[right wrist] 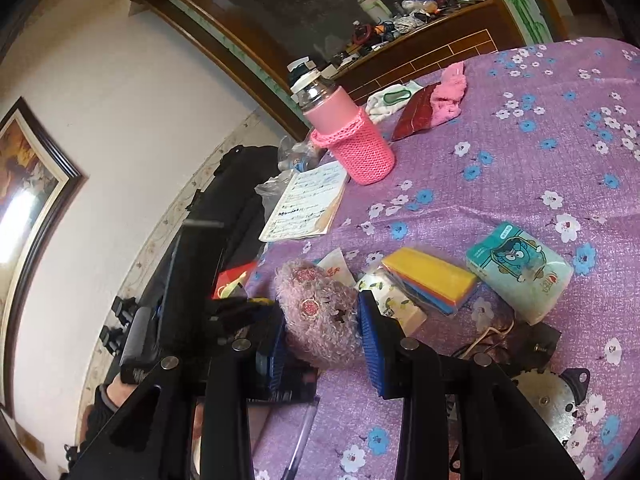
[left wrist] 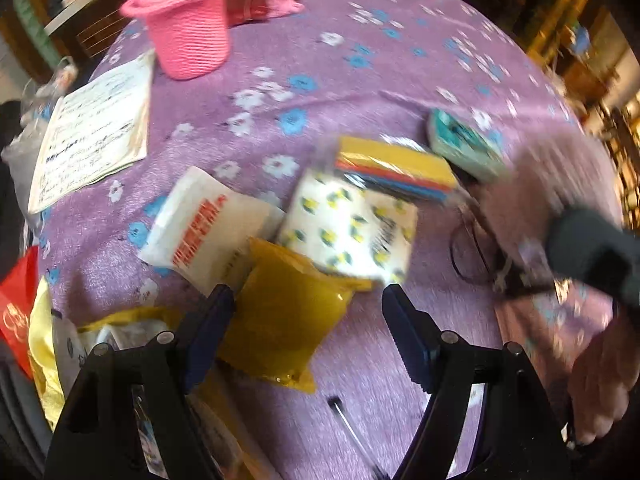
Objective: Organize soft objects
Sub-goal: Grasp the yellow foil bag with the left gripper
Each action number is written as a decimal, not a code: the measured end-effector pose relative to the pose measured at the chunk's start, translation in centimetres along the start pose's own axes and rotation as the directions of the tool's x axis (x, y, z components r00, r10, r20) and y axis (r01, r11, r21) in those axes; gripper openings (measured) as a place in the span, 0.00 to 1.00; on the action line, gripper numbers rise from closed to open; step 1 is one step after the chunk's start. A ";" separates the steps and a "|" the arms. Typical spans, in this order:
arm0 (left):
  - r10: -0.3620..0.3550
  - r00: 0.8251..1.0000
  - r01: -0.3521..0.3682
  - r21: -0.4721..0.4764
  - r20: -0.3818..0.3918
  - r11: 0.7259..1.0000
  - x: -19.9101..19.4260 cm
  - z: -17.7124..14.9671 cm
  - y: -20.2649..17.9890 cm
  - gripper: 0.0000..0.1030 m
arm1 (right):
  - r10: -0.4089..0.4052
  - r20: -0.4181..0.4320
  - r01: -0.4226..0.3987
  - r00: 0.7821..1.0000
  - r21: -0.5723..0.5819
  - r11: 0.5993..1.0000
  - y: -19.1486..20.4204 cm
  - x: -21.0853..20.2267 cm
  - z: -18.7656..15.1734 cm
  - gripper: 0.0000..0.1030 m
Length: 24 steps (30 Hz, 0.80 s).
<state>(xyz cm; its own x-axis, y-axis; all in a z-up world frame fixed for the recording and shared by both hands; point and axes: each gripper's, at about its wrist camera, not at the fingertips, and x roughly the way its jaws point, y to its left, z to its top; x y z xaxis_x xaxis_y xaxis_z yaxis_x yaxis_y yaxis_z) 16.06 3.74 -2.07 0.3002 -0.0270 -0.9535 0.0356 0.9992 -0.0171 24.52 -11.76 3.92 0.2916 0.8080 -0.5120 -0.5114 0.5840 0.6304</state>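
Observation:
My left gripper (left wrist: pixel 308 300) stands open, pointing steeply down over a yellow packet (left wrist: pixel 280 320) that lies between its fingers without the pads touching it. Beyond it lie a white tissue pack with red print (left wrist: pixel 204 224), a white pack with yellow and blue dots (left wrist: pixel 352 228), a stack of coloured cloths (left wrist: pixel 396 168) and a teal tissue pack (left wrist: pixel 464 144). My right gripper (right wrist: pixel 322 332) is shut on a fluffy pink-grey plush (right wrist: pixel 320 316), held just above the purple flowered tablecloth (right wrist: pixel 500 160). The teal tissue pack (right wrist: pixel 520 272) and coloured cloths (right wrist: pixel 432 280) lie just past it.
A bottle in a pink knitted sleeve (right wrist: pixel 356 144), an open notebook (right wrist: pixel 308 204), a pink cloth (right wrist: pixel 448 96) and a red pouch (right wrist: pixel 416 112) sit farther back. A metal motor disc (right wrist: pixel 548 400), cables and a pen (right wrist: pixel 300 440) lie near the front edge. Bags (left wrist: pixel 24 312) crowd the left side.

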 end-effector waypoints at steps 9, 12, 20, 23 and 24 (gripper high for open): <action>0.063 0.998 -0.061 0.092 -0.020 0.994 0.6 -1.7 -2.4 0.73 | -0.015 0.008 0.015 1.000 -0.001 1.000 0.4 0.0 -0.3 0.33; 0.132 0.991 -0.132 0.056 -0.002 0.990 0.7 -1.5 -2.6 0.48 | -0.011 0.006 0.011 1.000 -0.006 1.000 0.5 -0.1 -0.2 0.33; 0.133 0.982 -0.121 -0.091 0.135 0.988 -4.3 -4.2 -2.7 0.35 | 0.003 0.023 -0.003 1.000 -0.017 1.000 0.4 -0.7 -0.1 0.33; 0.084 0.969 -0.048 -0.156 0.233 0.987 -8.7 -6.6 -2.8 0.35 | 0.014 0.023 -0.013 1.000 -0.024 1.000 0.4 -0.8 -0.1 0.33; 0.081 0.962 -0.034 -0.180 0.262 0.983 -10.1 -7.4 -2.6 0.35 | 0.018 0.020 -0.018 1.000 -0.028 0.999 0.5 -0.8 -0.1 0.33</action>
<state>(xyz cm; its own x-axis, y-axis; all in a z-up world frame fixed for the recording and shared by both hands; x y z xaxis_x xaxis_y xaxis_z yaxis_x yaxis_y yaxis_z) 5.86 1.62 5.38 0.5414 0.0474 -0.8395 -0.1469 0.9884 -0.0390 23.94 -12.13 4.56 0.2980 0.8198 -0.4889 -0.5388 0.5673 0.6228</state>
